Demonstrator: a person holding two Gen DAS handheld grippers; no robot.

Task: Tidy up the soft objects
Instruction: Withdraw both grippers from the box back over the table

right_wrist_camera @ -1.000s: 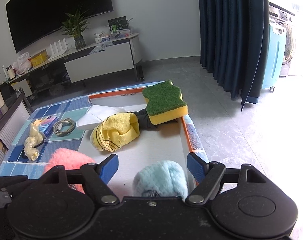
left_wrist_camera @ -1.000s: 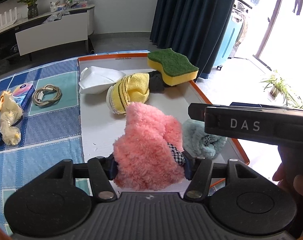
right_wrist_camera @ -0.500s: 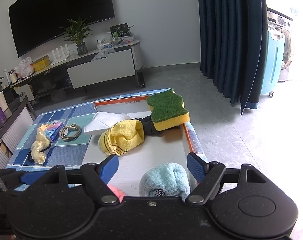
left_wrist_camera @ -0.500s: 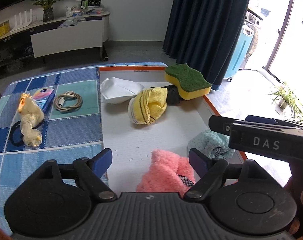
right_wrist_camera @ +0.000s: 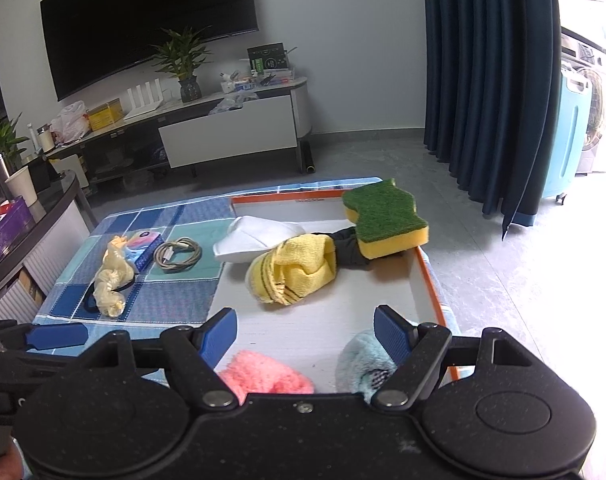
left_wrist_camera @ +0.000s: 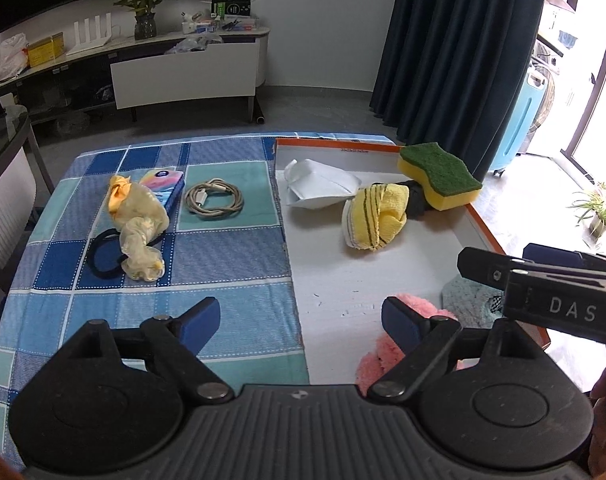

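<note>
Through my left wrist camera, my left gripper (left_wrist_camera: 301,320) has just been opening its jaws and now stands wide with nothing between the blue pads; the fluffy pink plush slipper (left_wrist_camera: 387,350) lies low in the white orange-rimmed tray (left_wrist_camera: 479,220), right behind my right-hand pad and free of any grip. Next to it sits the pale blue fluffy slipper (left_wrist_camera: 469,304), half hidden by my right gripper (left_wrist_camera: 543,276), which crosses the view there. Further back in the tray I see a rolled yellow striped cloth (left_wrist_camera: 377,216), a white folded fabric piece (left_wrist_camera: 319,186), something dark and soft I cannot identify, and a yellow sponge with a green scouring top (left_wrist_camera: 439,174) resting on the far corner rim. By my judgement most of the soft things are gathered, but a crumpled yellowish glove (left_wrist_camera: 137,220) lies out on the blue checked cloth (left_wrist_camera: 223,264), over a black hair band, near a coiled grey cable (left_wrist_camera: 213,200) and a small colourful packet. From my right wrist camera, my right gripper (right_wrist_camera: 305,334) is also spread wide and empty, hanging above the tray's near end, with the pink slipper (right_wrist_camera: 263,374) and the blue one (right_wrist_camera: 363,360) lying apart below it, both shaggy, limp and easily squashed.
</note>
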